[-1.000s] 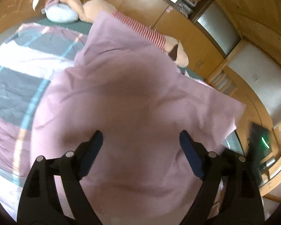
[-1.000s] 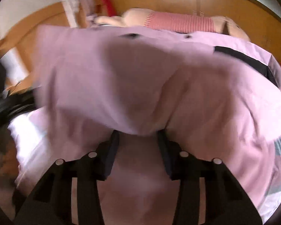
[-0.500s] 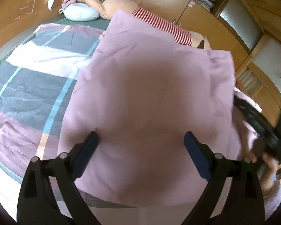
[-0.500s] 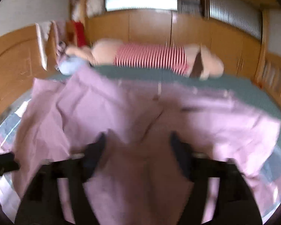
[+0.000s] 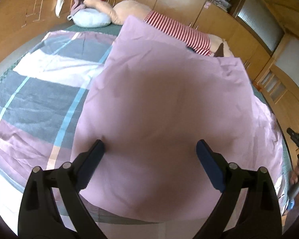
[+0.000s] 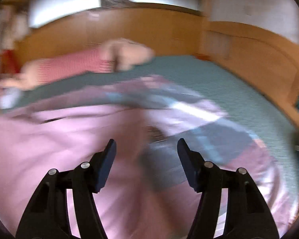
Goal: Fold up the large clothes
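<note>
— While the pink cloth is spread over the bed, how is it laid?

— It is laid flat on the checked bedspread, its long axis run from the near bed edge toward the striped plush toy at the far side. The far left corner is pointed at the toy's striped middle.

— And the left gripper?

— It is held over the near part of the cloth with its jaws spread wide; nothing is clamped between them. Whether the left fingertip is touching the fabric cannot be told.

— The right gripper?

— Its view is badly blurred. The jaws have just been closing a little, yet a clear gap is seen between them and no fabric is caught there. The cloth is seen below and to its left.
</note>
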The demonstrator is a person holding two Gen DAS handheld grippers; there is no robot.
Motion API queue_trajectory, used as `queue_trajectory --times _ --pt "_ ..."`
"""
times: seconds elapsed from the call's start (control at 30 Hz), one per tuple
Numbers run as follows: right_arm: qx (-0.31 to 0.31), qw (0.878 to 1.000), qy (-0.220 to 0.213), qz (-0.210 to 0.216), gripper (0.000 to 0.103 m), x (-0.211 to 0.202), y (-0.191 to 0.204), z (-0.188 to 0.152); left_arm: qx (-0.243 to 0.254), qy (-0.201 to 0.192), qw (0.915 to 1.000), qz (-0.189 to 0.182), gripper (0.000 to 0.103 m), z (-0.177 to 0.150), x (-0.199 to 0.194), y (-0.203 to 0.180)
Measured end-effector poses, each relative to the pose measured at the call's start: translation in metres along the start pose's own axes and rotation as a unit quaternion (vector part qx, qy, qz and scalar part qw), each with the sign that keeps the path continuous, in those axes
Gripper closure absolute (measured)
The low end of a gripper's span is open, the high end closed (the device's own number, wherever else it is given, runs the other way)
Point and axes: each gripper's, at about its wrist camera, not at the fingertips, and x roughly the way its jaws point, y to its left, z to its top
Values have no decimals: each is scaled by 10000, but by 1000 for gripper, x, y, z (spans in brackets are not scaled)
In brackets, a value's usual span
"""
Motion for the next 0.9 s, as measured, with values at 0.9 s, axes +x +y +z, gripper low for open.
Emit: queue_trajectory --times 0.9 --pt "131 9909 600 -1200 23 35 24 -43 -114 284 9936 1086 2 -2 11 18"
